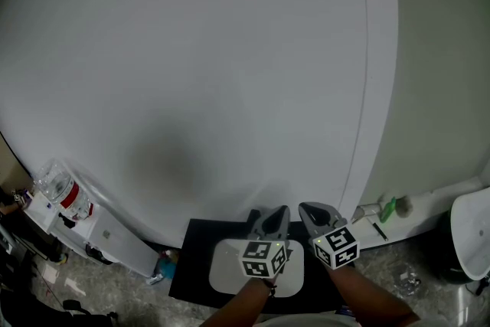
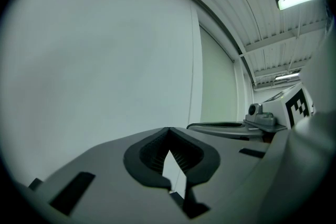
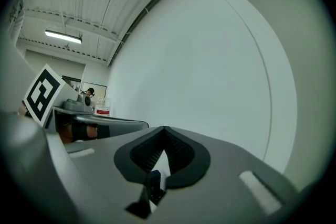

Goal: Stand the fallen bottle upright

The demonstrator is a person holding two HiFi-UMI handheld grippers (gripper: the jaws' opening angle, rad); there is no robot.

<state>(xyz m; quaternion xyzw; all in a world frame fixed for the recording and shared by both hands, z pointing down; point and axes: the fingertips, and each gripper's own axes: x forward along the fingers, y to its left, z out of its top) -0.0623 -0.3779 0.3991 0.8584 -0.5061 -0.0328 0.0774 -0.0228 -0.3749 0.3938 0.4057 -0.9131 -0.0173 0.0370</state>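
No fallen bottle shows in any view. In the head view both grippers are held side by side, low in the picture, pointing level at a plain white wall (image 1: 199, 65). My left gripper (image 1: 276, 212) has its jaws together with nothing between them, and so does my right gripper (image 1: 312, 210). In the left gripper view the left gripper (image 2: 168, 131) has its dark pads meeting at the tip, with the right gripper (image 2: 262, 122) beside it. The right gripper view shows the right gripper (image 3: 164, 131) closed the same way, facing bare wall.
A clear container with a red label (image 1: 67, 194) sits on a white unit at the far left. A dark mat (image 1: 197, 260) lies on the floor below the grippers. A small green object (image 1: 389, 207) rests on a white ledge at the right. A white bin (image 1: 471, 233) stands at the right edge.
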